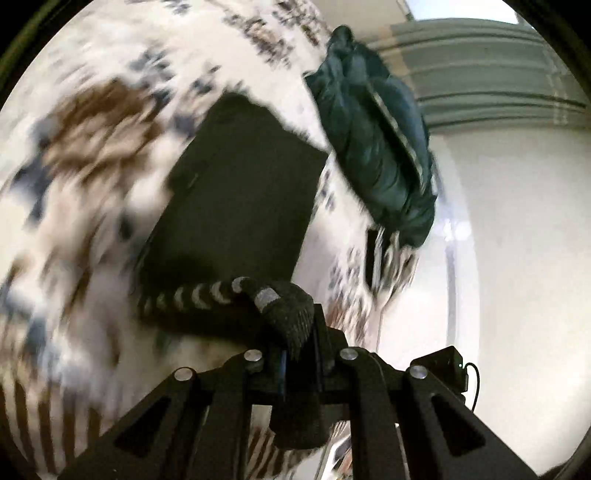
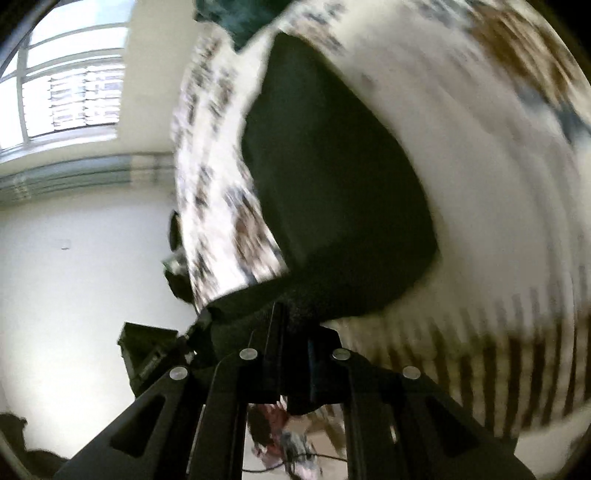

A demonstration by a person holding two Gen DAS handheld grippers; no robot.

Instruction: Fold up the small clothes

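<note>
A small black garment [image 1: 240, 192] hangs over a white bedcover [image 1: 92, 147] with a brown and blue pattern. One edge carries a grey-striped knit trim [image 1: 199, 295]. My left gripper [image 1: 301, 332] is shut on that knit edge, the cloth bunched between its fingers. In the right wrist view the same black garment [image 2: 332, 177] stretches up from my right gripper [image 2: 295, 325], which is shut on its lower edge. Both views are blurred by motion. The fingertips are hidden in the fabric.
A dark teal quilted garment [image 1: 373, 140] lies at the bedcover's far edge, with its corner [image 2: 236, 18] in the right wrist view. Beyond the bed are a pale floor [image 1: 517, 221] and a window [image 2: 74, 92]. A dark box-like object [image 2: 147, 350] sits beside my right gripper.
</note>
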